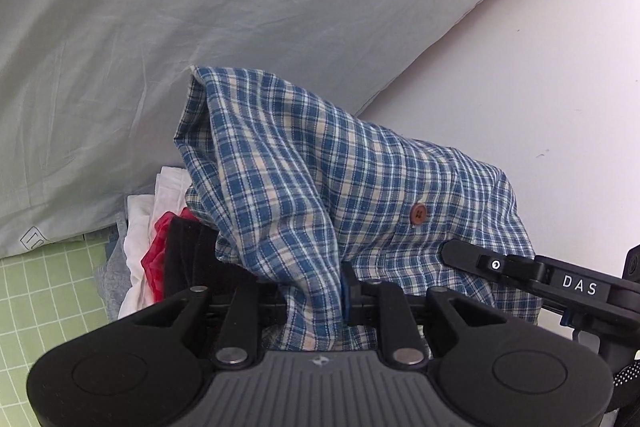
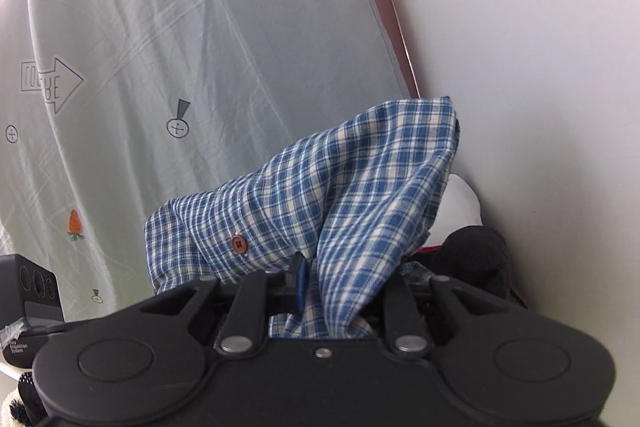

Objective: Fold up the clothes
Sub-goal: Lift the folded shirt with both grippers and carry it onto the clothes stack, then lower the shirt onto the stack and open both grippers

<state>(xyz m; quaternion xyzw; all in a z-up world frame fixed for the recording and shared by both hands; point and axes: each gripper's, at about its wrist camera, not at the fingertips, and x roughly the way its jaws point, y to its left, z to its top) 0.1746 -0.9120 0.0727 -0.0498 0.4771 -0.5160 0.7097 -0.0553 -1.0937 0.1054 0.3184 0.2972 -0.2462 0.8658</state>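
Now blue plaid shirt (image 1: 320, 167) bunched, brown btn (image 1: 418, 214), both grippers clamped.

The plaid shirt (image 1: 320, 187) draped over both tools, blocking the way ahead; a clothes pile (image 1: 160, 247) crowded the left, while pale sheet (image 1: 120, 47) beyond lay open.

A pale sheet (image 1: 120, 67) covers the bed ahead of the left gripper (image 1: 344, 291), creased and printed with small crosshair marks. To that gripper's left, a heap of clothes (image 1: 156, 251) sits at the sheet's edge: white, grey, red and black pieces bunched together. Beyond the heap, lower left, a green gridded mat (image 1: 44, 299) shows. From the right gripper (image 2: 304, 287), the same sheet (image 2: 200, 27) spreads ahead and left, with an arrow and a carrot printed on it.
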